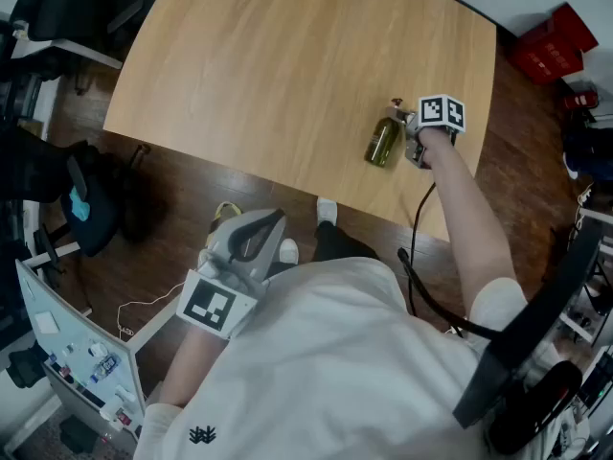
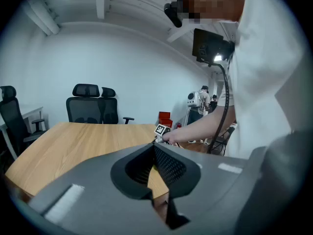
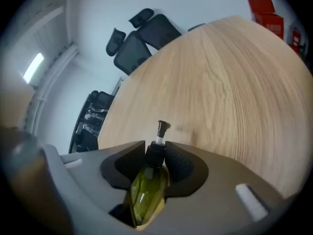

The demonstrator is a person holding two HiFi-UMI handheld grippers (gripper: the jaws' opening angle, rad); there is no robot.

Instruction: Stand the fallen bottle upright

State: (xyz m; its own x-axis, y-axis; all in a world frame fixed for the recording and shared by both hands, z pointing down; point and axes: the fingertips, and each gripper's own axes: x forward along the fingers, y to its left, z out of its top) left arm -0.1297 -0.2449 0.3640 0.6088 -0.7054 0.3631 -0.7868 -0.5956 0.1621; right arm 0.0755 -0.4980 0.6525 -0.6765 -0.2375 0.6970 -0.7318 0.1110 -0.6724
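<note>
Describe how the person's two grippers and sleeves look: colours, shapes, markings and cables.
Both the left gripper and the right gripper have grey moulded plastic bodies with black ribbed pads on the jaws. Each carries a white cube with black square markers: the left cube, the right cube. A black cable runs along the right arm. The person wears a white short-sleeved shirt.

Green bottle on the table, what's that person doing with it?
A person holds a gripper in each hand. The right gripper is closed on the neck of the green bottle, which looks tipped over near the edge of the wooden table, not yet upright. The left gripper is shut and empty, held back by the person's body, off the table.
</note>
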